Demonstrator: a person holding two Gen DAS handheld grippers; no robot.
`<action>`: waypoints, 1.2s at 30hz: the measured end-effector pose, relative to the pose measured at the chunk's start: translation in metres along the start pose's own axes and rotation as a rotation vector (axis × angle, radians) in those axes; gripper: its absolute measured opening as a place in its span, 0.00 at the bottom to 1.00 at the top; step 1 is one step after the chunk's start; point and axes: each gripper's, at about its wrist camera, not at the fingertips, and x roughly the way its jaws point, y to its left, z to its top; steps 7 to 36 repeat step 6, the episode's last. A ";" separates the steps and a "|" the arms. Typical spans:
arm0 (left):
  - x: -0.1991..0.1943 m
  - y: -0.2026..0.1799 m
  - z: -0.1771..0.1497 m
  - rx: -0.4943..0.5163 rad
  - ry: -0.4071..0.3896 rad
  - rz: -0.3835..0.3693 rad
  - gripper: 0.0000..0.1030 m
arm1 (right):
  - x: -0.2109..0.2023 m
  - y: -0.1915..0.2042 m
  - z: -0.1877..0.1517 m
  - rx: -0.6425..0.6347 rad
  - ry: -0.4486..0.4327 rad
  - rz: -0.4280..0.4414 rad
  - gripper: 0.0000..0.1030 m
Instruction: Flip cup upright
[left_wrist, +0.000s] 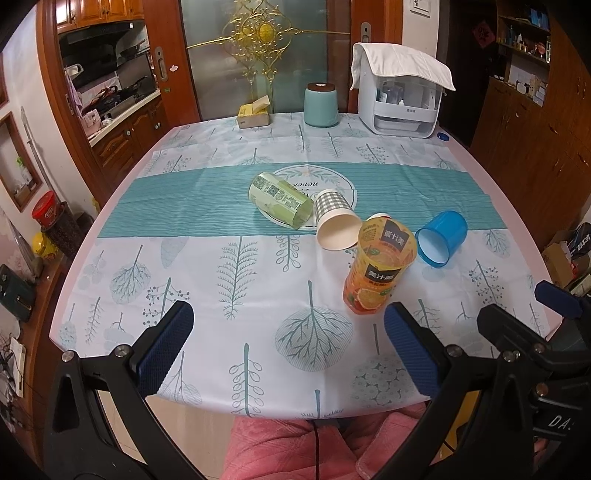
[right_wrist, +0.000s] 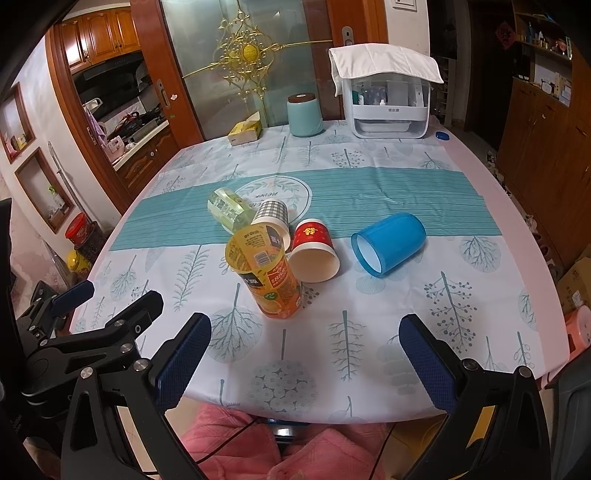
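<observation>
Right wrist view: orange cup upright, blue cup sideways, both grippers' jaws spread wide, empty.

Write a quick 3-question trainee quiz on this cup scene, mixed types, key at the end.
1. True or false: the orange cup stands upright with its mouth up.
2. Multiple choice: how does the blue cup sit? A) upright B) on its side, mouth toward the camera C) stacked in another cup
3. Fill in: the red cup lies on its ____, beside the checked cup.

Extra context: the green cup also lies down; left claw and right claw are both open and empty, above the near edge of the tablecloth.

Key: 1 true; 2 B; 3 side
</observation>
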 end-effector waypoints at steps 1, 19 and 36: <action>0.001 0.001 0.000 -0.005 0.002 -0.003 0.99 | 0.001 0.001 0.000 0.001 0.000 0.001 1.00; 0.001 0.003 0.001 -0.015 0.004 -0.015 0.99 | 0.005 0.003 0.001 0.009 0.006 0.016 1.00; 0.001 0.003 0.001 -0.015 0.004 -0.015 0.99 | 0.005 0.003 0.001 0.009 0.006 0.016 1.00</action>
